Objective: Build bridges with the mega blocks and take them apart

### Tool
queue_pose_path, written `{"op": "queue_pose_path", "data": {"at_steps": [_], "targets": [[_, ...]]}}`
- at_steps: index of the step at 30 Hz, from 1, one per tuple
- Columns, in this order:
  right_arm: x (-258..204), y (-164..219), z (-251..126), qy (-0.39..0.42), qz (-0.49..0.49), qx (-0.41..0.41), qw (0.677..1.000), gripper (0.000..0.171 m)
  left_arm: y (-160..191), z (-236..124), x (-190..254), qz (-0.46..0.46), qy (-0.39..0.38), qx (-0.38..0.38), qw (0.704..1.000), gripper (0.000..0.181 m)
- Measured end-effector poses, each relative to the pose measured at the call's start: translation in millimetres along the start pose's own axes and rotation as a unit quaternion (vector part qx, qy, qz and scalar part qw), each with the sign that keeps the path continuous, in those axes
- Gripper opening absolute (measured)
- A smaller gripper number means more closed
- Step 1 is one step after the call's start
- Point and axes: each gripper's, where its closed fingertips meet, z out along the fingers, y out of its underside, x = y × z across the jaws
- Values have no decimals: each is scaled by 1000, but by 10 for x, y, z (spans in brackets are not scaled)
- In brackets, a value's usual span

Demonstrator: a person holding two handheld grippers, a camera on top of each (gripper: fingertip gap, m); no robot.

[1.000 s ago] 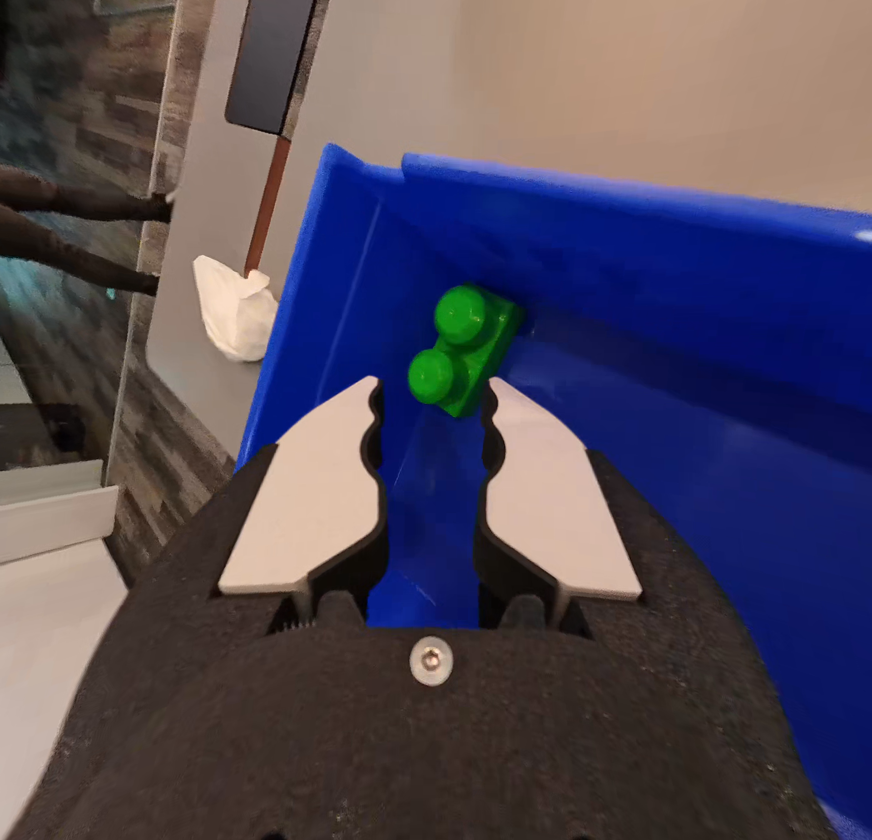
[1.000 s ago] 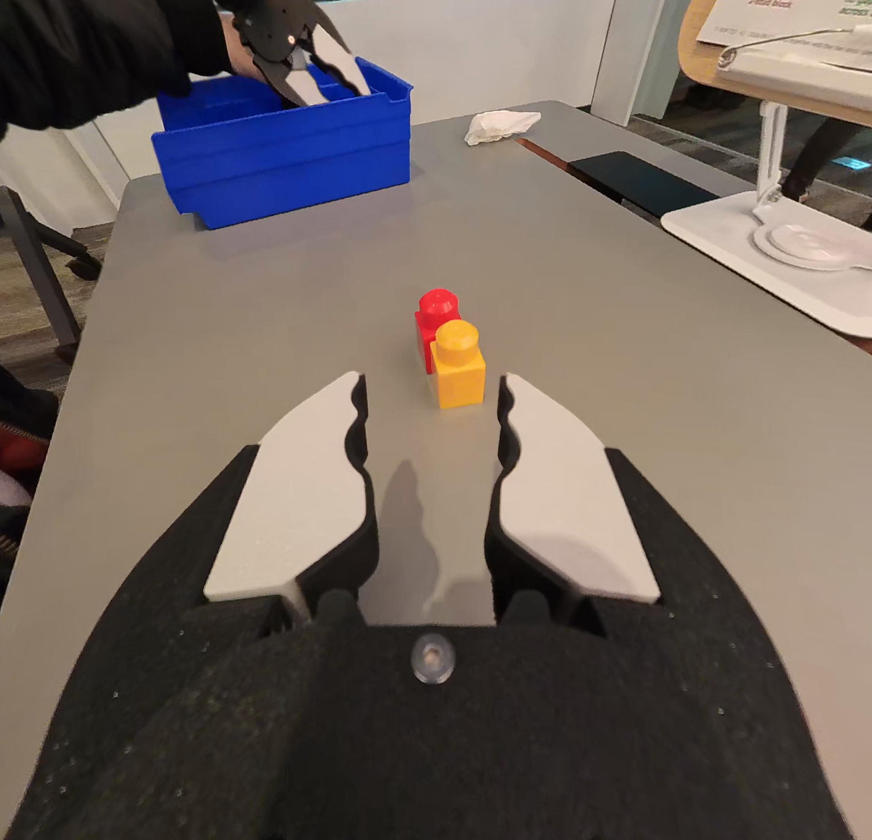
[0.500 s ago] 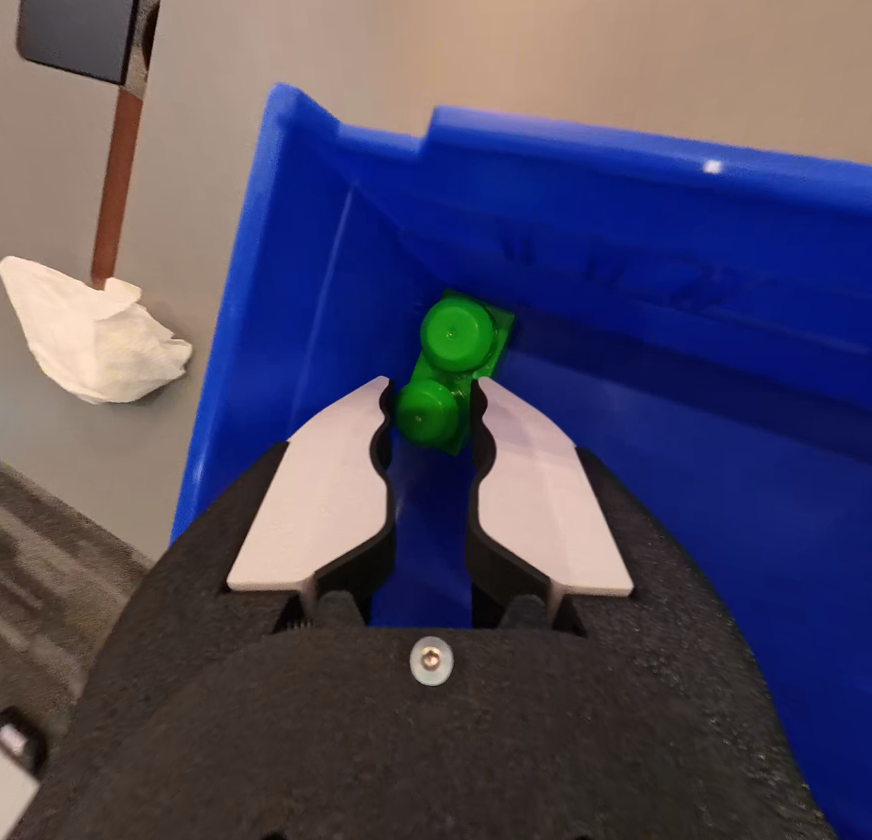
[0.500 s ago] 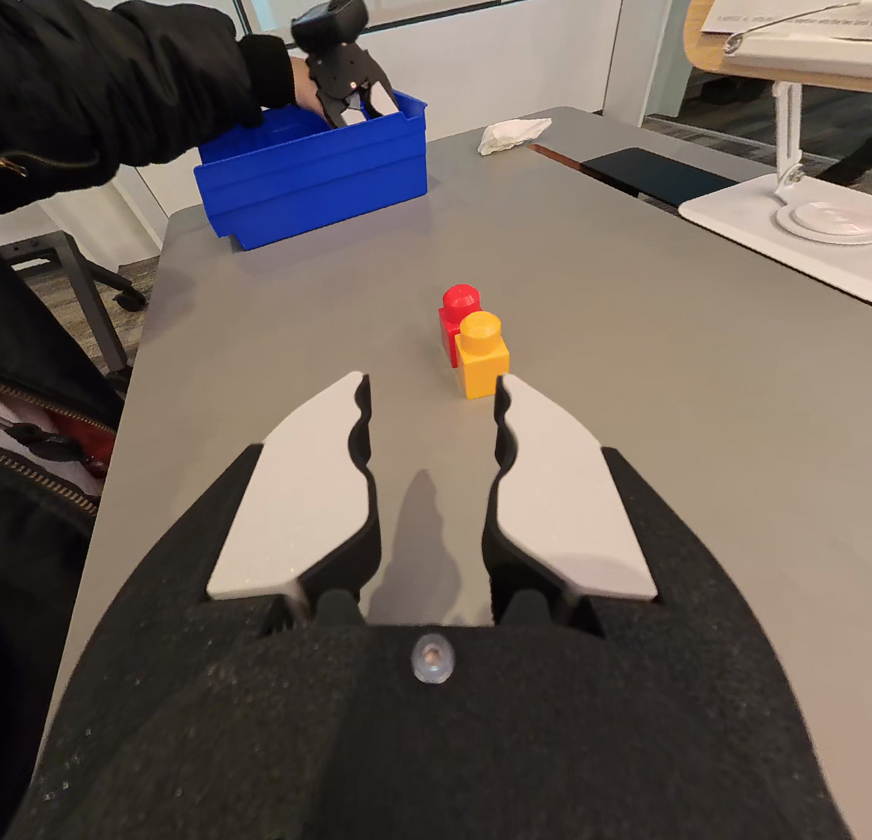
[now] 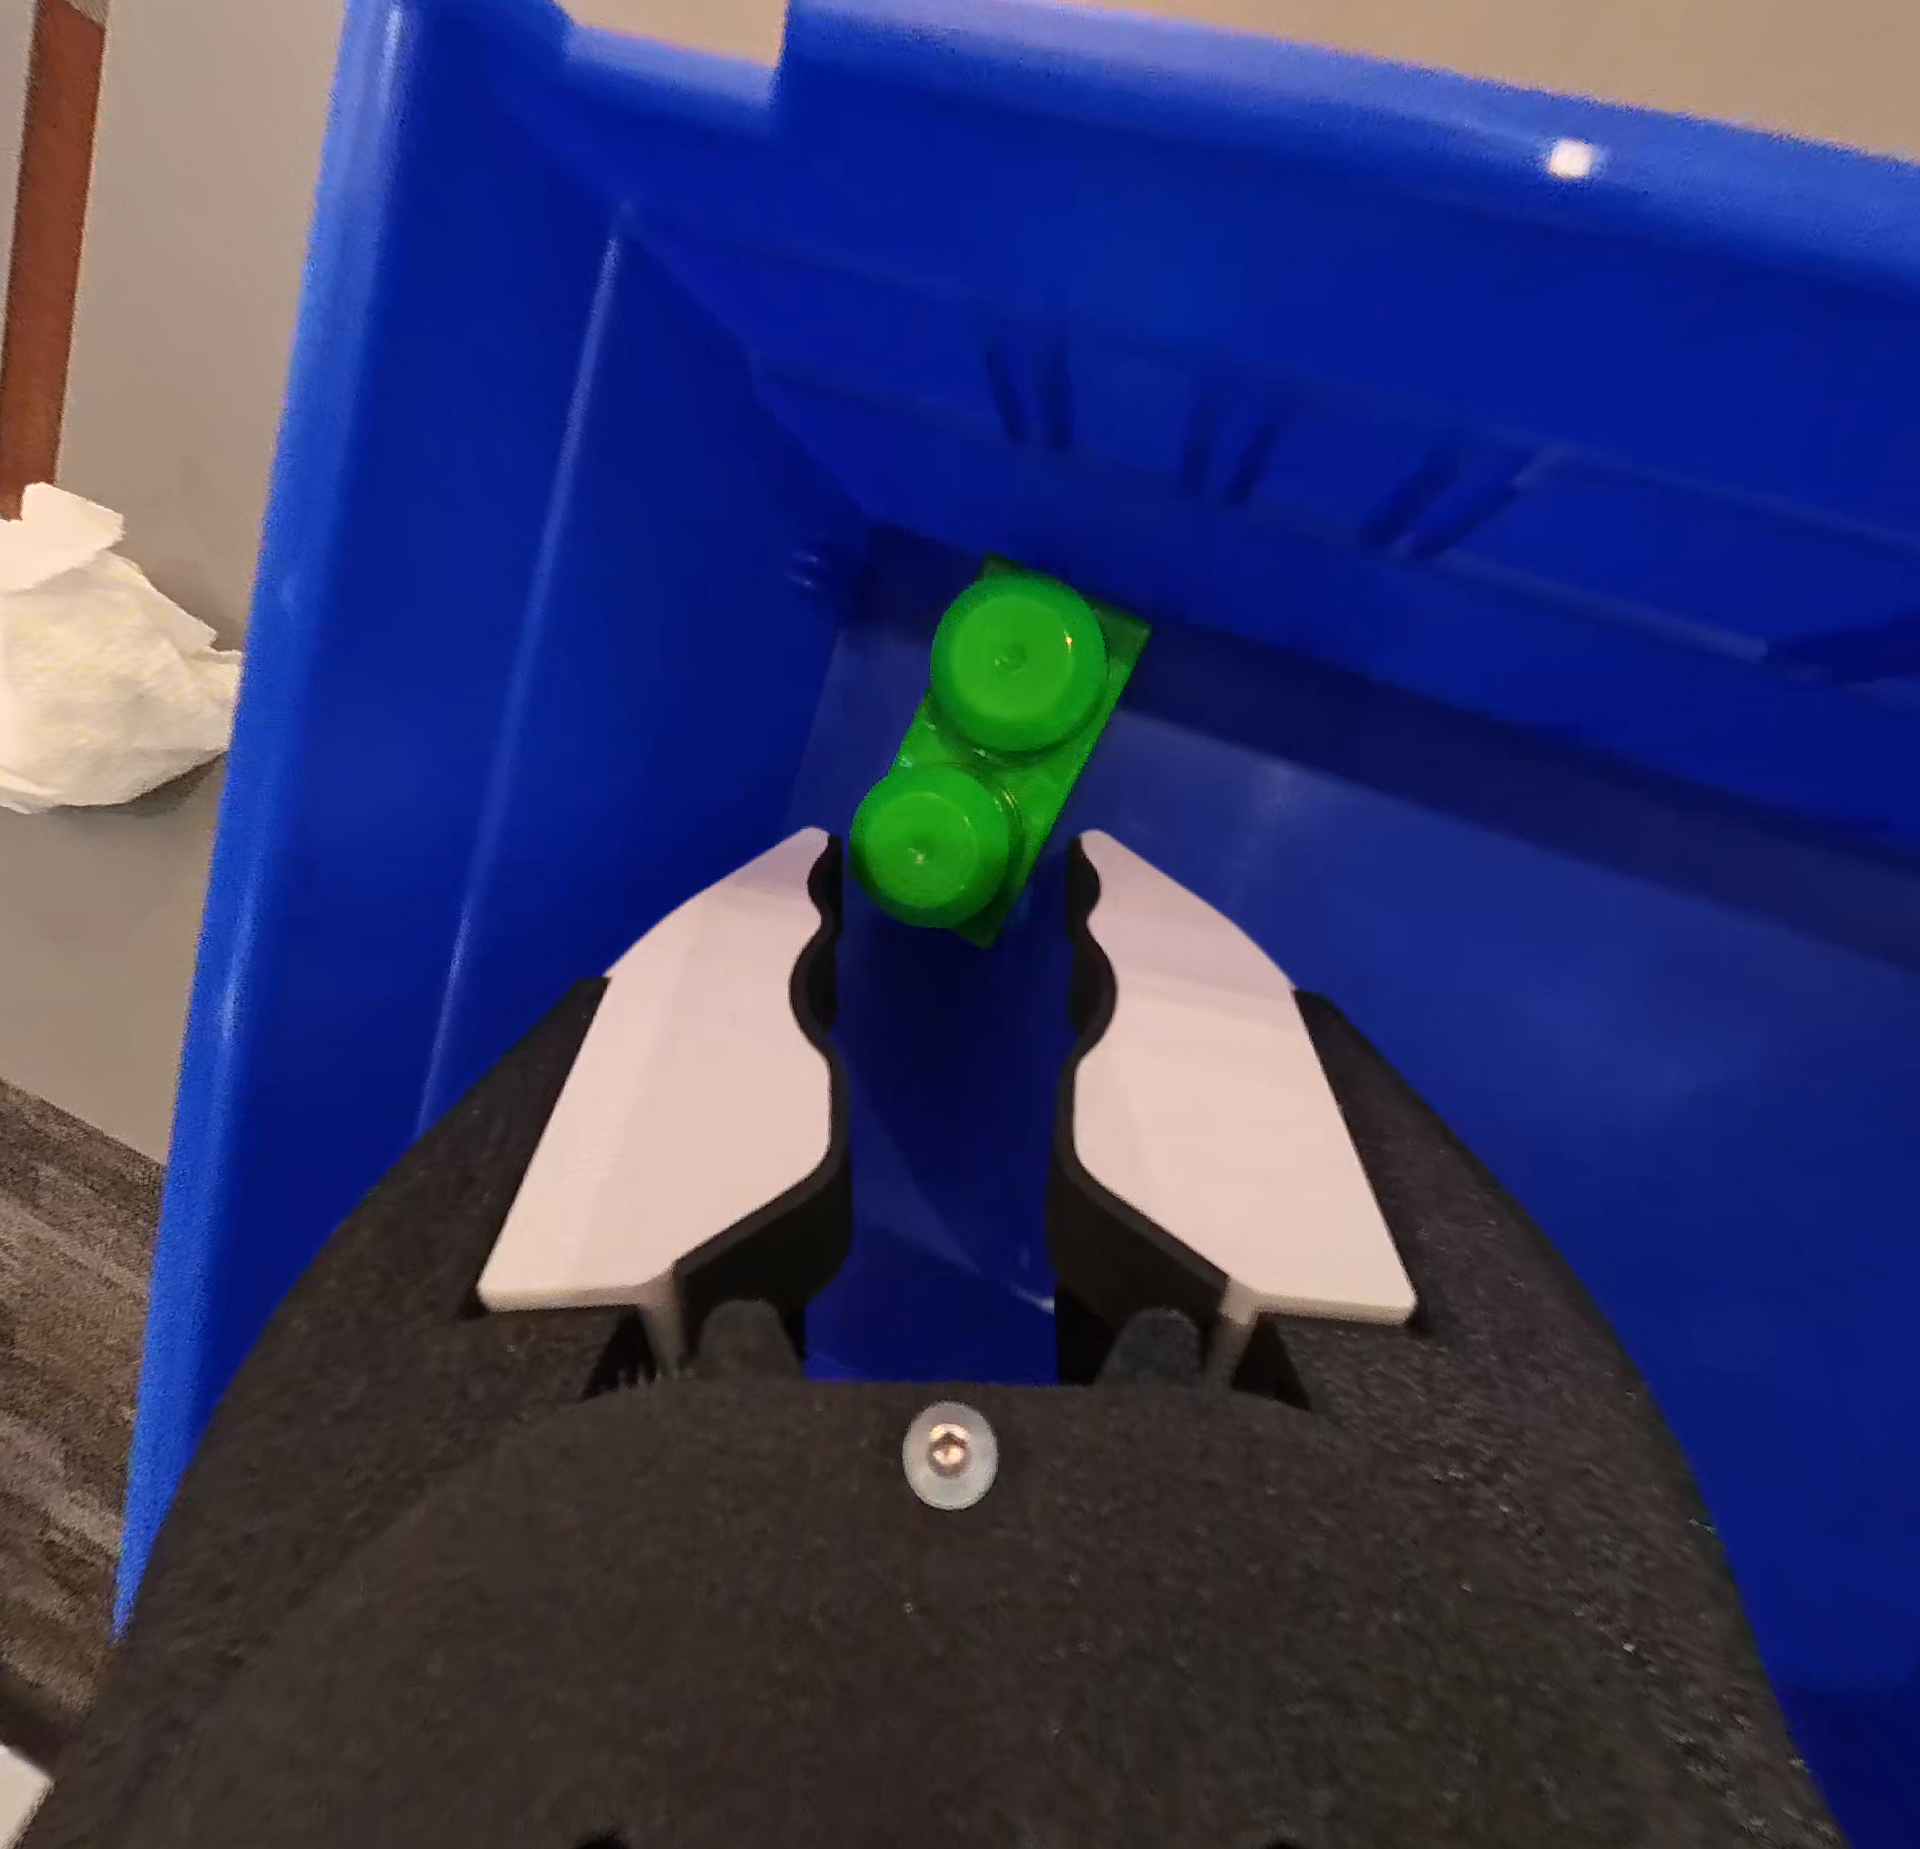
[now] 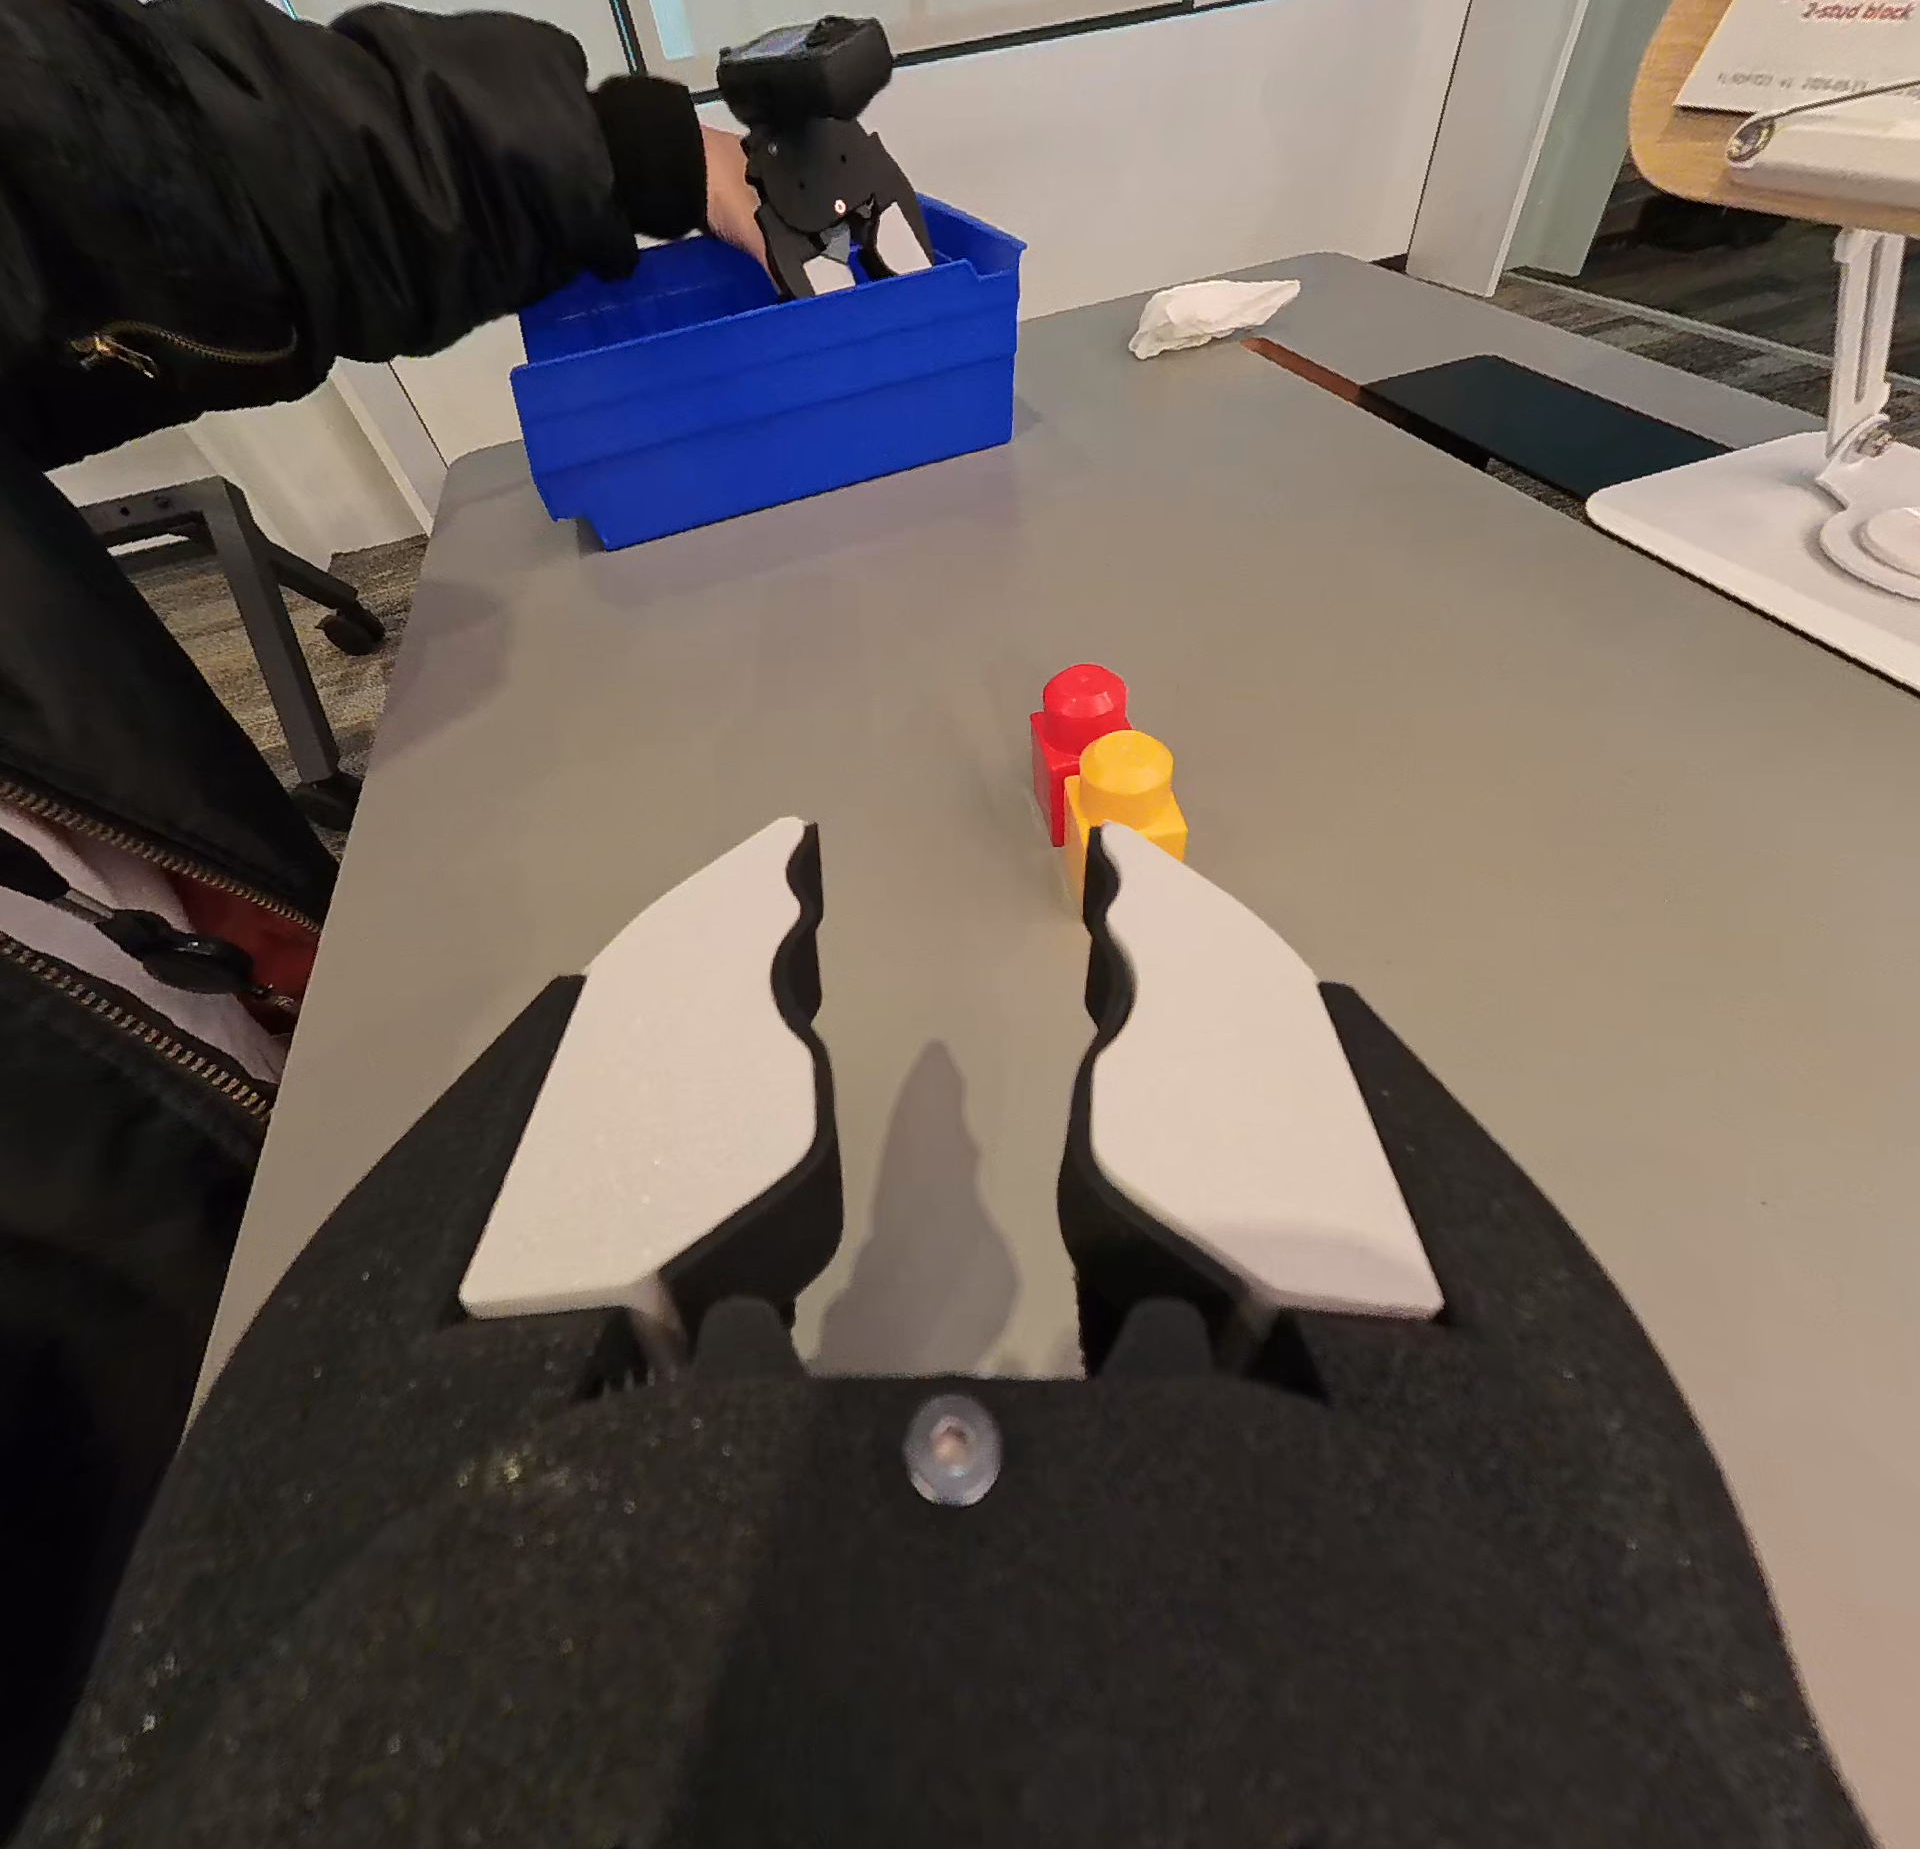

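Note:
A green two-stud block (image 5: 987,750) lies tilted in the far corner of the blue bin (image 5: 520,552). My left gripper (image 5: 953,843) reaches down into the bin. Its jaws are open, with the block's near stud between the fingertips and a clear gap at the right pad. The left gripper also shows in the right wrist view (image 6: 847,251), inside the bin (image 6: 769,417). A red block (image 6: 1075,729) and a yellow block (image 6: 1127,791) stand touching on the grey table (image 6: 727,708). My right gripper (image 6: 953,838) is open and empty, and the yellow block is just past its right fingertip.
A crumpled white tissue (image 6: 1210,308) lies beyond the bin, and also shows in the left wrist view (image 5: 94,677). A dark flat slab (image 6: 1527,428) and a white stand base (image 6: 1766,542) are at the right. A person's black sleeve (image 6: 312,189) reaches over the table's left side. Some 50 cm of space lies between my two pairs of fingers.
My left gripper moved deeper into the bin. Its jaws narrowed around the green block's near stud, then widened again, and the block stayed in the corner. My right gripper shifted left of the red and yellow blocks.

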Motion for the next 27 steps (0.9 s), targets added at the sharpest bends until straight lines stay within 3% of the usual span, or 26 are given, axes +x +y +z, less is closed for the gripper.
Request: {"op": "queue_pose_path", "data": {"at_steps": [10,18,23,27], "targets": [[0,-13,-34,1,3,0,1000,46,-67,16,8,-22,20,17,999,35],[-33,-44,-16,-12,5,16,1000,46,10,-337,10,-65,-19,40,997,30],[-82,-68,-48,-19,-2,24,1000,46,-26,-830,64,-68,-63,35,995,30],[-53,-134,-93,-13,0,41,999,46,-407,-1406,152,-51,-109,46,992,30]]}}
